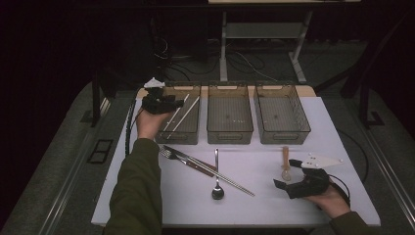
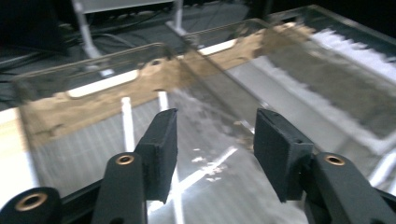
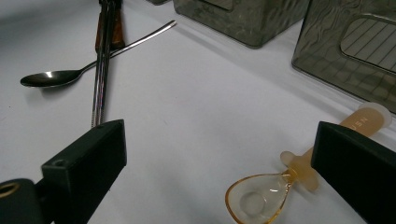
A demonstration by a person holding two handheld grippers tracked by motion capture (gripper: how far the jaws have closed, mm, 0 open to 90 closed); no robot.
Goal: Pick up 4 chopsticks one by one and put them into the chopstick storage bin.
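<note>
While above chopsticks [image 1: 182, 113], left tool [image 1: 177, 103] apart.

Three bins [image 1: 230, 115] line the frame's upper middle; chopsticks [image 1: 182, 113] lie in the leftmost; cutlery [image 1: 205, 169] lies below them.

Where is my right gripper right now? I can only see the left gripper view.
Observer: The right gripper is low over the table's near right part. Its jaws are open, with an amber plastic spoon lying just ahead between them, untouched.
Operator: What cutlery is out on the table?
Observer: Besides that spoon, a fork, a metal spoon and a pair of metal chopsticks lie left of centre.
Operator: Anything in the other two bins?
Observer: From the high view, the middle bin and the right bin look empty.
</note>
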